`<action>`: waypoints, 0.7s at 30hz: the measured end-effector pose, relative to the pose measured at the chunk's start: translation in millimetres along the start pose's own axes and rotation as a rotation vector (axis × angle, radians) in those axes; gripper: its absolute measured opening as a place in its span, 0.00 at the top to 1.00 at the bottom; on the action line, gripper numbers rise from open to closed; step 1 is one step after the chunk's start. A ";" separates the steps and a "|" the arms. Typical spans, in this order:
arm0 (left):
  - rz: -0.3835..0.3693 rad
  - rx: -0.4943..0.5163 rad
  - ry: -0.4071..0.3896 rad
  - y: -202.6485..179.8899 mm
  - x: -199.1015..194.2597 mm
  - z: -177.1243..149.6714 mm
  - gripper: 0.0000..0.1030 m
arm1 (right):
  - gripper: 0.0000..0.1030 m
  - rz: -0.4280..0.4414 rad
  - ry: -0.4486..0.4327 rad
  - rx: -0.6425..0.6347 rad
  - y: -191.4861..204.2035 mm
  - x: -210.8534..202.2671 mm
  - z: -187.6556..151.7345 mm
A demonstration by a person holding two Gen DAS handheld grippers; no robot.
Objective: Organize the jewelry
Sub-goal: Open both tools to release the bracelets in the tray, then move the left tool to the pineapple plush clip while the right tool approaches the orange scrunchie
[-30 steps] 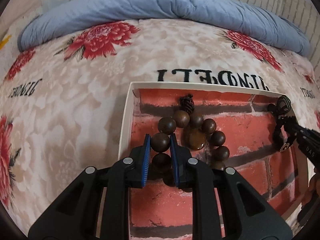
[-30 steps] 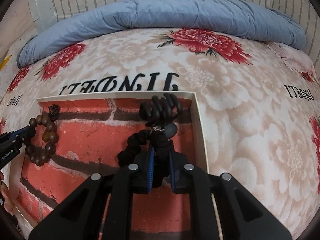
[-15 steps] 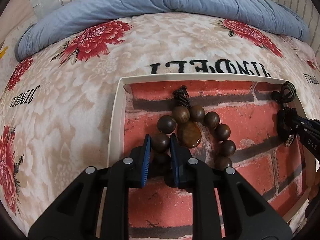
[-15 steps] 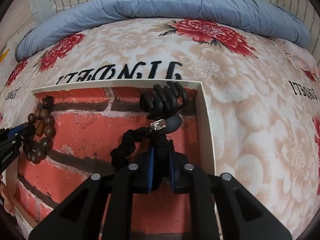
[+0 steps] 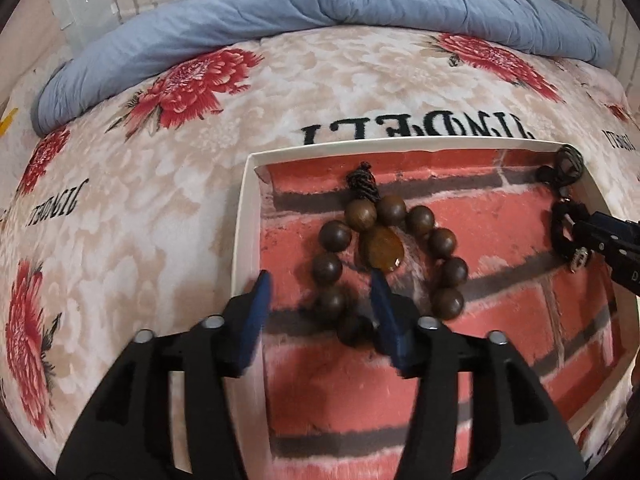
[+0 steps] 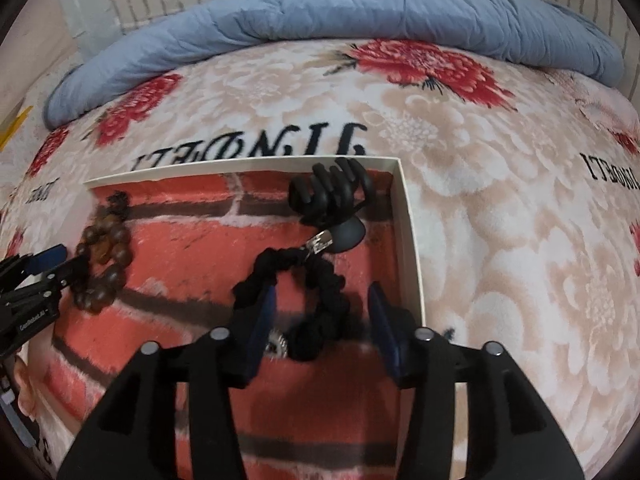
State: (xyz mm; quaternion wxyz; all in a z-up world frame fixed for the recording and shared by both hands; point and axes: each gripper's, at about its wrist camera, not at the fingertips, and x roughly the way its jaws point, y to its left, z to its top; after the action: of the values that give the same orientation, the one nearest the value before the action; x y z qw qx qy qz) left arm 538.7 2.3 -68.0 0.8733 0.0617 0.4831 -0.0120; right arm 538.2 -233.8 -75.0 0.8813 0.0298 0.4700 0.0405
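A white-rimmed tray (image 5: 242,240) with a red brick-pattern floor lies on the bed. A brown wooden bead bracelet (image 5: 442,242) with an amber pendant lies in its left part. My left gripper (image 5: 320,292) is open, its jaws astride the bracelet's near beads. A black scrunchie (image 6: 326,280) with a silver charm lies in the tray's right part, below a black hair claw (image 6: 328,192). My right gripper (image 6: 322,306) is open around the scrunchie. The bracelet also shows in the right wrist view (image 6: 106,264), and the scrunchie in the left wrist view (image 5: 562,232).
The tray (image 6: 410,232) rests on a floral beige bedspread (image 5: 160,184) with red flowers and black lettering. A rolled blue quilt (image 5: 340,4) lies along the far edge against a white brick wall. The soft bedspread (image 6: 520,220) surrounds the tray on all sides.
Both grippers have opened: the left let go of the bead bracelet, the right let go of the scrunchie. Both items now lie on the tray floor.
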 end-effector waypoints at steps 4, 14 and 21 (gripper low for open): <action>-0.003 0.010 -0.080 -3.3 -36.6 -6.2 0.18 | 0.32 0.014 -0.055 0.001 -4.8 -34.2 -5.1; -0.014 0.009 -0.172 -10.0 -120.0 -33.4 0.05 | 0.20 -0.038 -0.125 0.016 -22.6 -115.1 -25.2; -0.018 0.017 -0.165 -13.4 -146.0 -67.1 0.05 | 0.14 -0.050 -0.161 0.005 -13.5 -146.8 -55.1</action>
State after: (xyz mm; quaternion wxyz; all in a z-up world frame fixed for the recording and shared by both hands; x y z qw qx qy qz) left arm 403.3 -8.6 18.9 0.9094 0.0636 0.4100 -0.0288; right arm 411.5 -261.0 14.4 0.9168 0.0235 0.3984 0.0146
